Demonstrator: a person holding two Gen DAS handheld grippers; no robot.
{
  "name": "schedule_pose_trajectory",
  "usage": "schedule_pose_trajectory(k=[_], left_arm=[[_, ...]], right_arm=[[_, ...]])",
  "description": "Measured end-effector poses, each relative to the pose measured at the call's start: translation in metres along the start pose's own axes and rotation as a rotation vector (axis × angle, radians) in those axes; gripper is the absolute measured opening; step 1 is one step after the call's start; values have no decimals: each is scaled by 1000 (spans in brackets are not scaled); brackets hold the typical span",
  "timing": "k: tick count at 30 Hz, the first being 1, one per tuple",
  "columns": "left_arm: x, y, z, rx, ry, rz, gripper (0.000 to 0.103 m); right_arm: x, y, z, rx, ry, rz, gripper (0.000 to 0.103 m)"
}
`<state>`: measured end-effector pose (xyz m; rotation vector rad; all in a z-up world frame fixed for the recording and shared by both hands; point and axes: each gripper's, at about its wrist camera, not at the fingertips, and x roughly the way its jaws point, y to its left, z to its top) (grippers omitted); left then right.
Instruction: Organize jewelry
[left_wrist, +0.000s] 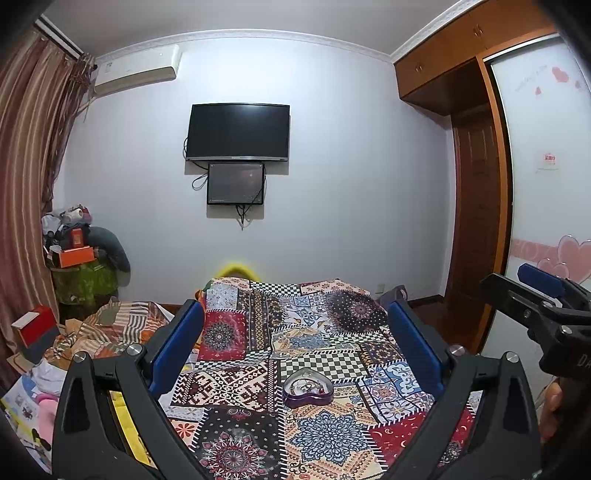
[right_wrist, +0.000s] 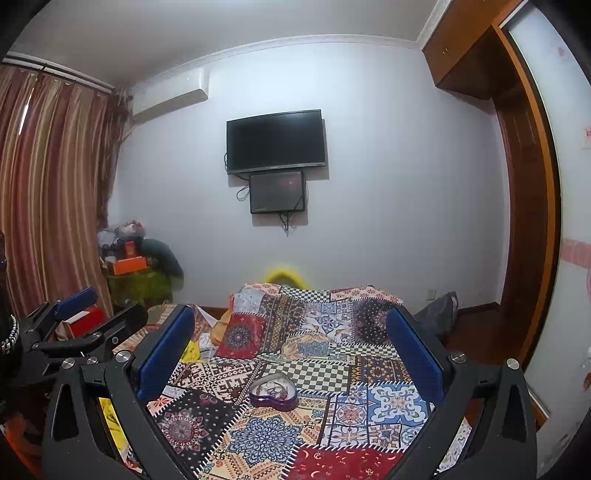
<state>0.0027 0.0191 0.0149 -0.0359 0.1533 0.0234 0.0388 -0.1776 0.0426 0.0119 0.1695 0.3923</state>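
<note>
**Hovering over the patchwork bed**

Covering the bed, a patchwork cloth (left_wrist: 295, 369) spreads below both grippers. Left gripper (left_wrist: 295, 332) and right gripper (right_wrist: 291, 339) each hang with jaws wide, holding nothing. Between the fingers, on the cloth, sits a purple heart-shaped tin (left_wrist: 308, 388) with small jewelry (left_wrist: 306, 386) inside.

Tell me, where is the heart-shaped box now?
The heart-shaped box lies open on the patchwork cloth, low in both wrist views, just below a checkered patch and between the blue fingers.
</note>
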Motion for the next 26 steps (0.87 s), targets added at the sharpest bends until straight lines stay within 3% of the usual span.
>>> schedule_pose_trajectory(k=[26], left_arm=[[15, -1, -5, 6, 27, -20, 100]], right_arm=[[13, -5, -5, 14, 34, -7, 103]])
